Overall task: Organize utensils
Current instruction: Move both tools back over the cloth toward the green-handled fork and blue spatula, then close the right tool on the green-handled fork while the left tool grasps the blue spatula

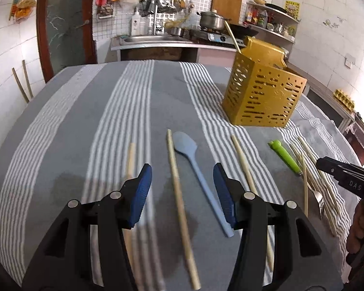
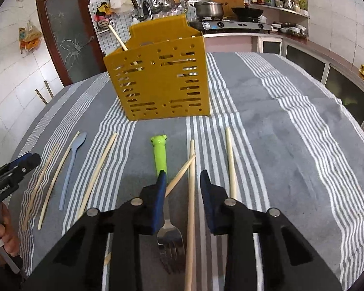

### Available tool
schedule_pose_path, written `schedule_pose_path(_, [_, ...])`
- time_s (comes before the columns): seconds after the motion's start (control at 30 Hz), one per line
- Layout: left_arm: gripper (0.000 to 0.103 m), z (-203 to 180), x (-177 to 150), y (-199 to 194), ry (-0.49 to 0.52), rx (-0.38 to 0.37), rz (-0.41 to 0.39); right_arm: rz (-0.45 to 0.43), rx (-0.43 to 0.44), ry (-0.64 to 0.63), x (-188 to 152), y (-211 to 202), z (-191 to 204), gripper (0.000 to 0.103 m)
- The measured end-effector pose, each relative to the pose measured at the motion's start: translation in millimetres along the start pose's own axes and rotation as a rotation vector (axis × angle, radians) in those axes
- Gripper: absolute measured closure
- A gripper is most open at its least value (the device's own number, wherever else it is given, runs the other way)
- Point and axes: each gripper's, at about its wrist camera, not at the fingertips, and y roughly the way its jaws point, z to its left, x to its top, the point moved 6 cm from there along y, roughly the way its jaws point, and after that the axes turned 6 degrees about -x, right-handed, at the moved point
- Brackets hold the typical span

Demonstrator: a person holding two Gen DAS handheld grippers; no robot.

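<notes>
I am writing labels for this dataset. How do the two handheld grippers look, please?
Both are alike: the left gripper and right gripper have black plastic bodies with triangular cut-outs, round silver pivot pins and two fingers faced with dark blue ribbed pads. White lettering marks each body's side; it is too small to read surely. No cables or sleeves are visible.

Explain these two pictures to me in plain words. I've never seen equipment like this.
A person holds a two-finger gripper in each hand, and a camera on each looks along its fingers. One picture comes from the left gripper, the other from the right gripper. Both hang open over a striped tablecloth, holding nothing. On the cloth lie wooden chopsticks, a blue silicone spatula and a green-handled fork. A yellow perforated utensil holder stands behind, with one chopstick already in it. The left gripper straddles a chopstick and the spatula.
</notes>
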Motion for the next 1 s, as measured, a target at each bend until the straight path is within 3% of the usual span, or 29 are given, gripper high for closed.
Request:
schedule_pose_path(0.23, [0.052,-11,1,21,0.012,-0.009,0.045,0.043,0.007,-0.013,2,16,6,0.08])
schedule_pose_path(0.33, [0.052,-13,1,27,0.013,-0.008,0.055,0.066,0.005,-0.016,4,26,7,0.086])
schedule_pose_path(0.87, [0.052,-17,7,60,-0.012,-0.045,0.142,0.166,-0.022,-0.096,14,64,10,0.088])
schedule_pose_path(1.0, [0.058,-17,8,72,-0.023,-0.045,0.177,0.171,-0.015,-0.114,21,67,10,0.088])
